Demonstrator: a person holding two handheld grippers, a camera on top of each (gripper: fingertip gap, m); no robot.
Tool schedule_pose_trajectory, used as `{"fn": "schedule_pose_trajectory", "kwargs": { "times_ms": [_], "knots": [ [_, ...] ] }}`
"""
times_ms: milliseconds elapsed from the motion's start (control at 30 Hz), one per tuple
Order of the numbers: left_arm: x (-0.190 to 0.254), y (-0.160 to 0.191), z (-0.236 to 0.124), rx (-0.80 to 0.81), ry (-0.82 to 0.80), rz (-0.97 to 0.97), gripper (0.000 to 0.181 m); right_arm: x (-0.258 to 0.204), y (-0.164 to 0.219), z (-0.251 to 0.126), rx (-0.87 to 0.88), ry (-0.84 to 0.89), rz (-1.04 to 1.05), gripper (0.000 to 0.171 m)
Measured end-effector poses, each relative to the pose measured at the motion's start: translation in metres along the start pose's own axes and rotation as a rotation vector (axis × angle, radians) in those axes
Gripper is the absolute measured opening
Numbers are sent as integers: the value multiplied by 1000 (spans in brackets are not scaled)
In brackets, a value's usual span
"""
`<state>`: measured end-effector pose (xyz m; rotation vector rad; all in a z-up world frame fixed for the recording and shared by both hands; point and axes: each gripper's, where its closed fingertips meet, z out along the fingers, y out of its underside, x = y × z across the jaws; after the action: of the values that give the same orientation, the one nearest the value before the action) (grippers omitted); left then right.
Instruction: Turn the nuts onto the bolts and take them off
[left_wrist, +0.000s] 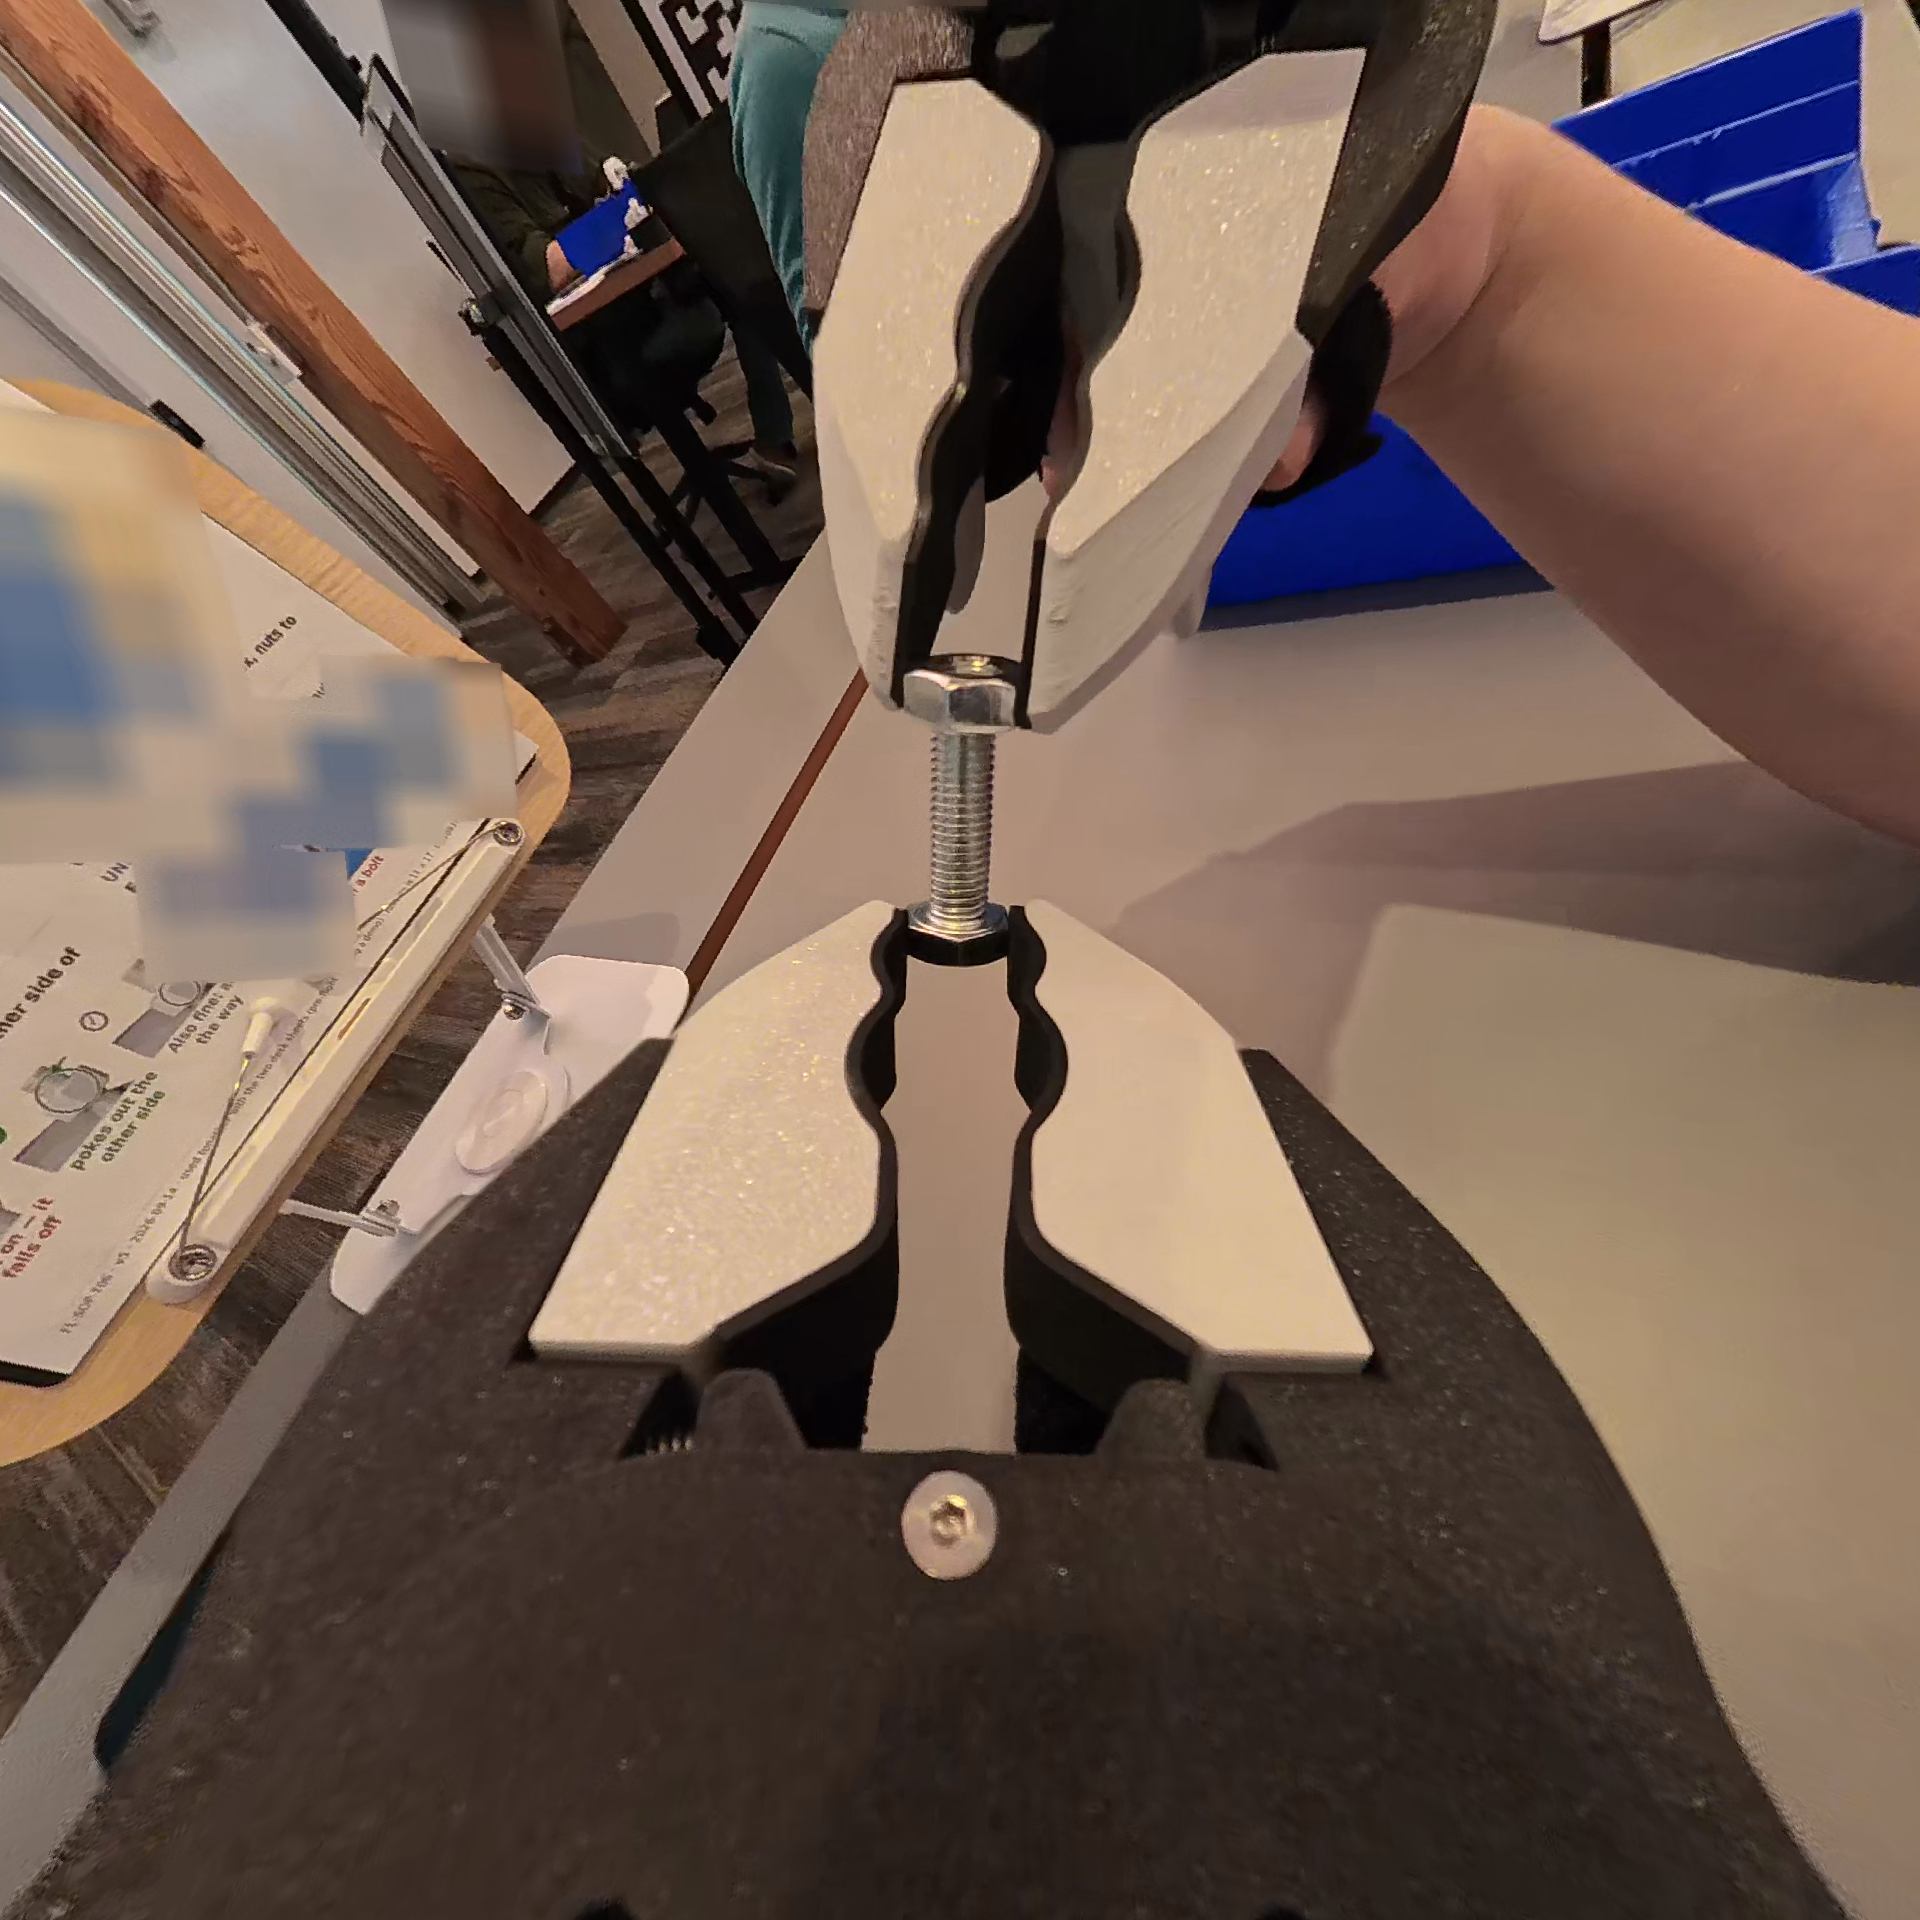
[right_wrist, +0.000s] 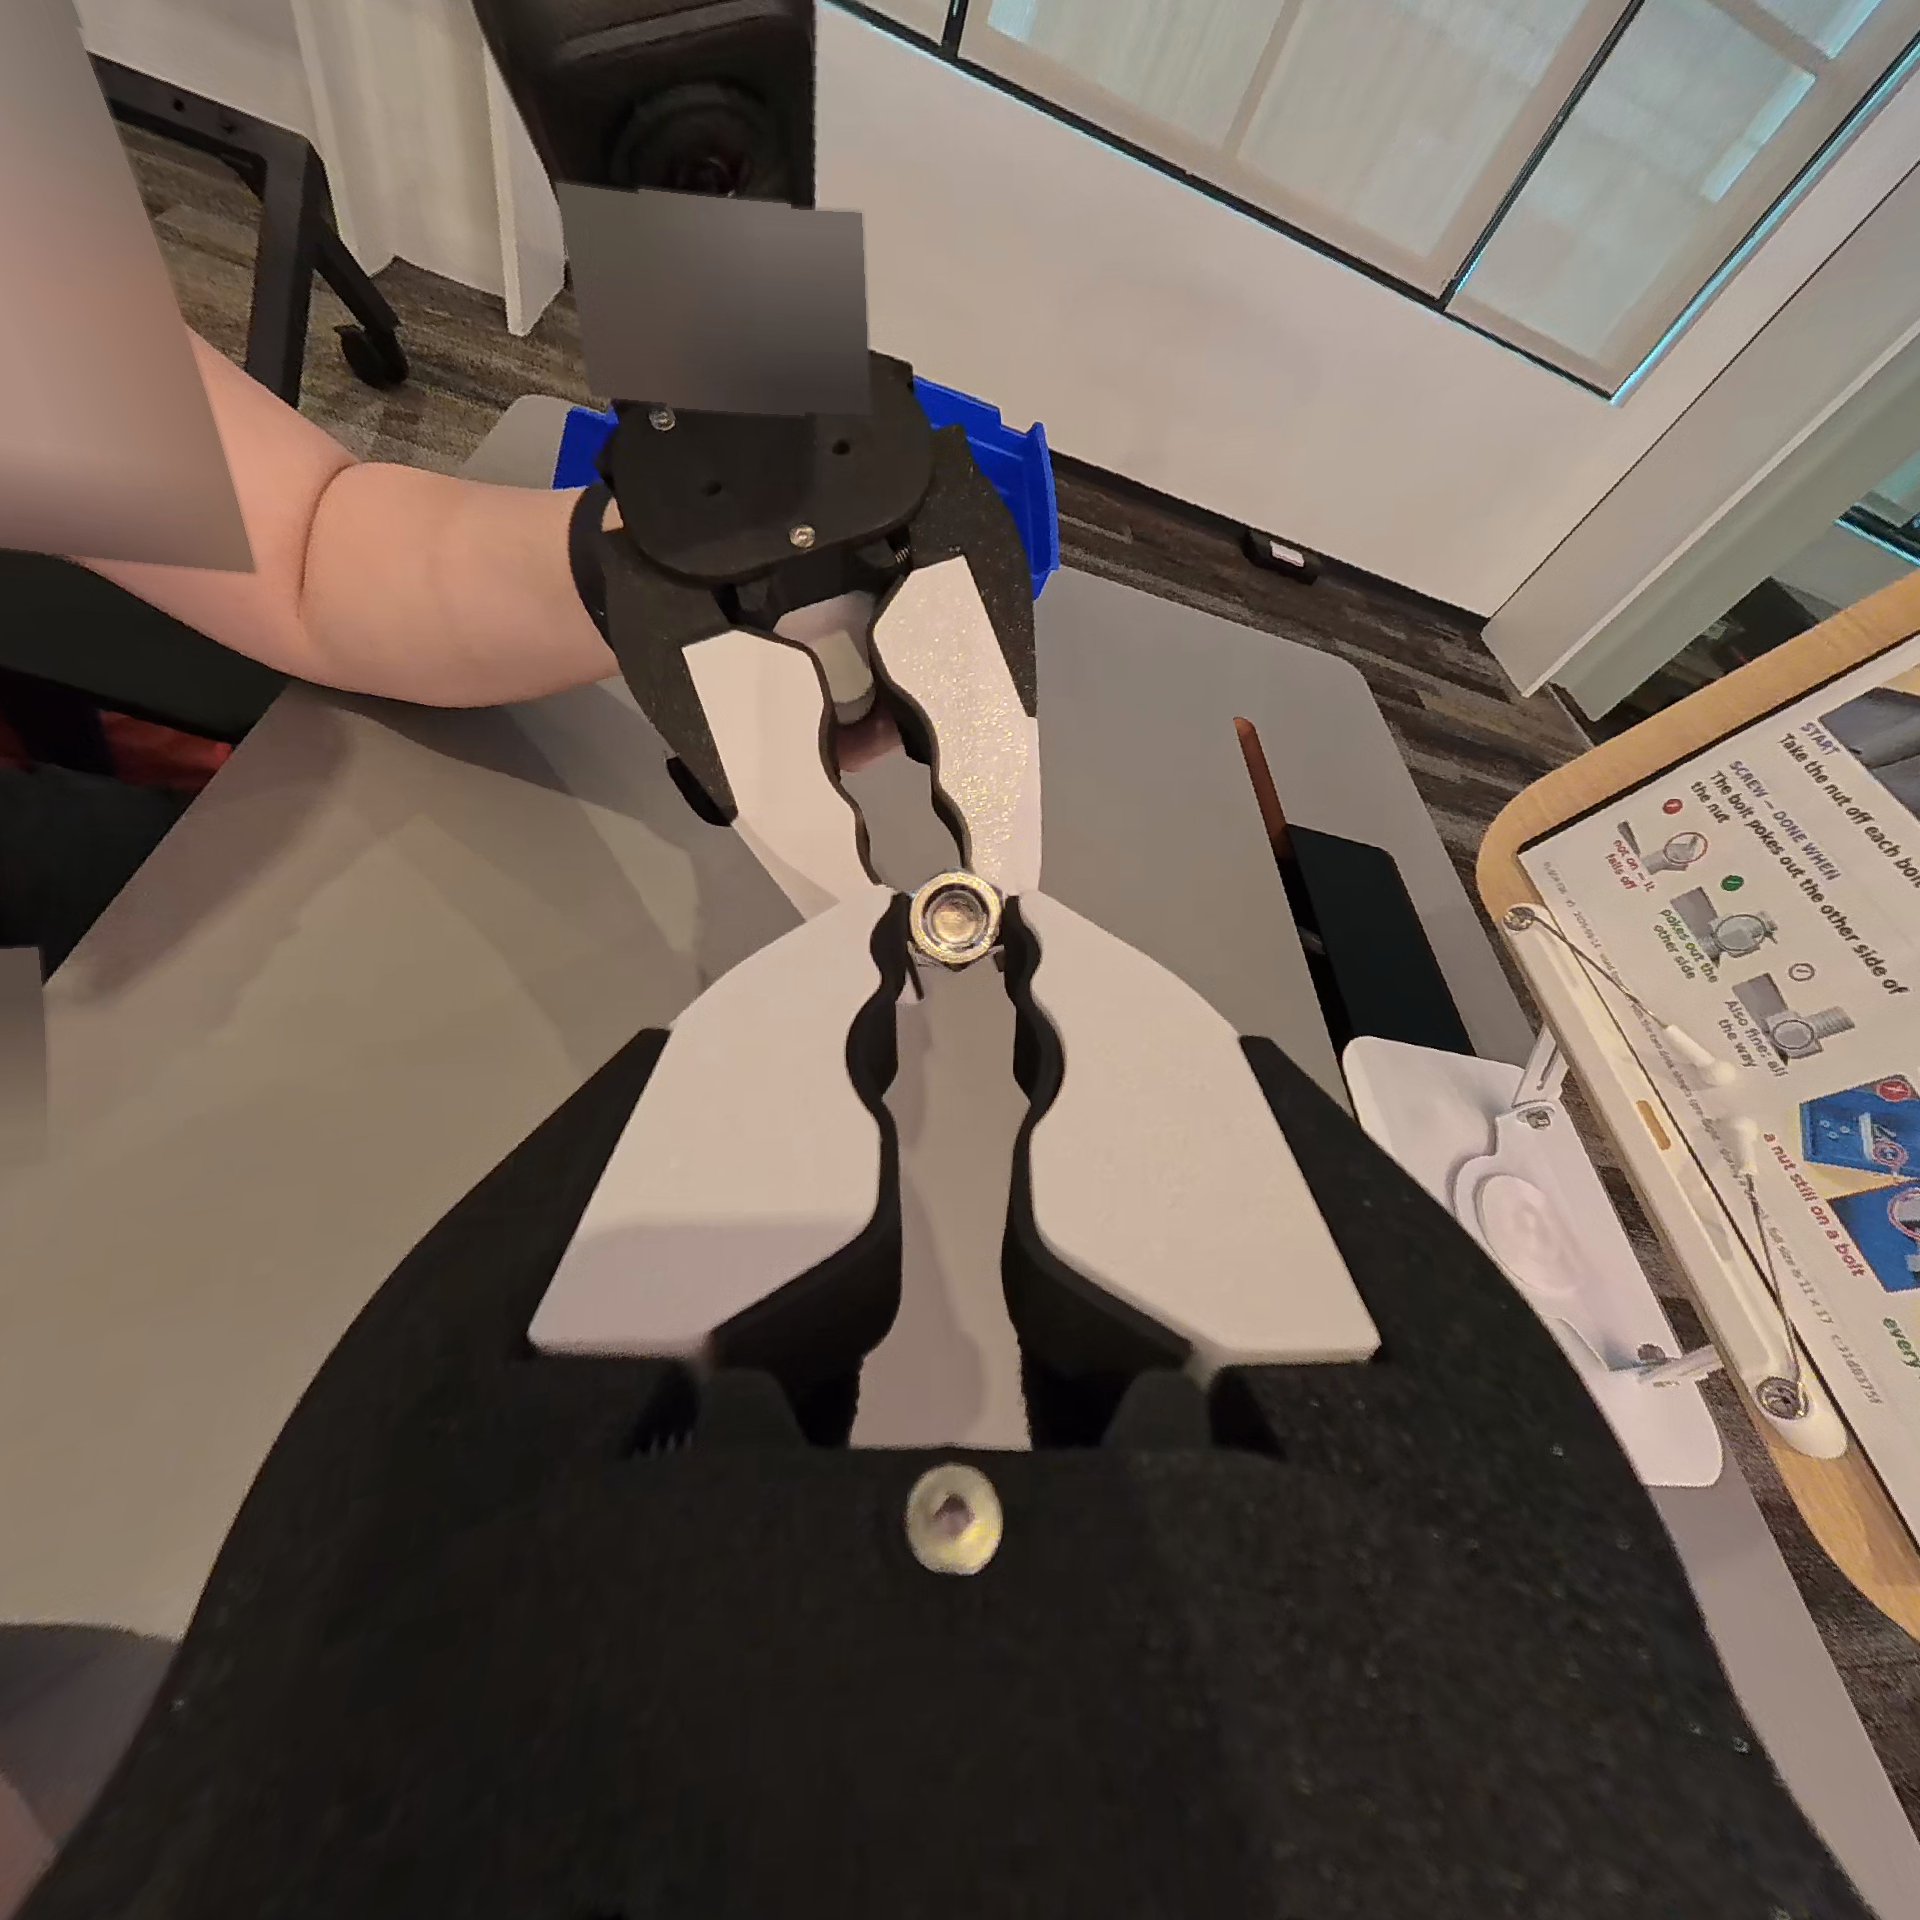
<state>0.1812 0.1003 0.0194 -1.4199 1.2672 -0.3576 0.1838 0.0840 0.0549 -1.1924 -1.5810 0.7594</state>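
In the left wrist view the left gripper (left_wrist: 957, 933) filled the lower half of the frame, its white fingers drawn in narrow and pinching the head end of the bolt (left_wrist: 960, 831) at the very tips. The head itself was mostly hidden between the black pads — only a thin bright rim showed. The threaded shank stood straight up the middle of the frame to the nut (left_wrist: 961, 694), which the right gripper (left_wrist: 961, 698) clamped from above, its fingers closed on the hex flats. Whether the nut sat on the first threads or farther along the bolt could not be told from here.

The right wrist view looked along the bolt's axis, so the shank was foreshortened to nothing: at the centre only the nut (right_wrist: 954, 925) and the round bolt (right_wrist: 952, 921) end inside it were seen, held narrowly by the right gripper (right_wrist: 954, 940). The left gripper (right_wrist: 940, 883) came down from the upper middle, its tips meeting the same spot; the grey mosaic block hid its top.

All of this hung above a grey table (left_wrist: 1558, 1143). A blue bin (left_wrist: 1382, 520) lay at the upper right of the left view, partly cut off by a person's forearm (left_wrist: 1683, 540). An instruction sheet (right_wrist: 1766, 997) on a wooden stand ran off the right edge of the right view, and was partly mosaicked in the left.
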Motion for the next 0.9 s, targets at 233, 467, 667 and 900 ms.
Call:
{"fn": "schedule_pose_trajectory", "kwargs": {
  "times_ms": [233, 467, 667, 900],
  "knots": [
    [7, -5, -2, 49, 37, 52, 18, -9, -3, -1, -35, 5, -81, 17],
    [-2, -9, -5, 66, 0, -11, 18, 0, -11, 1, -5, 49, -30, 17],
    [10, -23, -18, 178, 145, -75, 18, -11, -27, -2, 94, -16, -54, 17],
    [-8, -15, -17, 108, 18, -58, 18, 6, -21, 5, 13, 75, 63, 17]
  ]
}}
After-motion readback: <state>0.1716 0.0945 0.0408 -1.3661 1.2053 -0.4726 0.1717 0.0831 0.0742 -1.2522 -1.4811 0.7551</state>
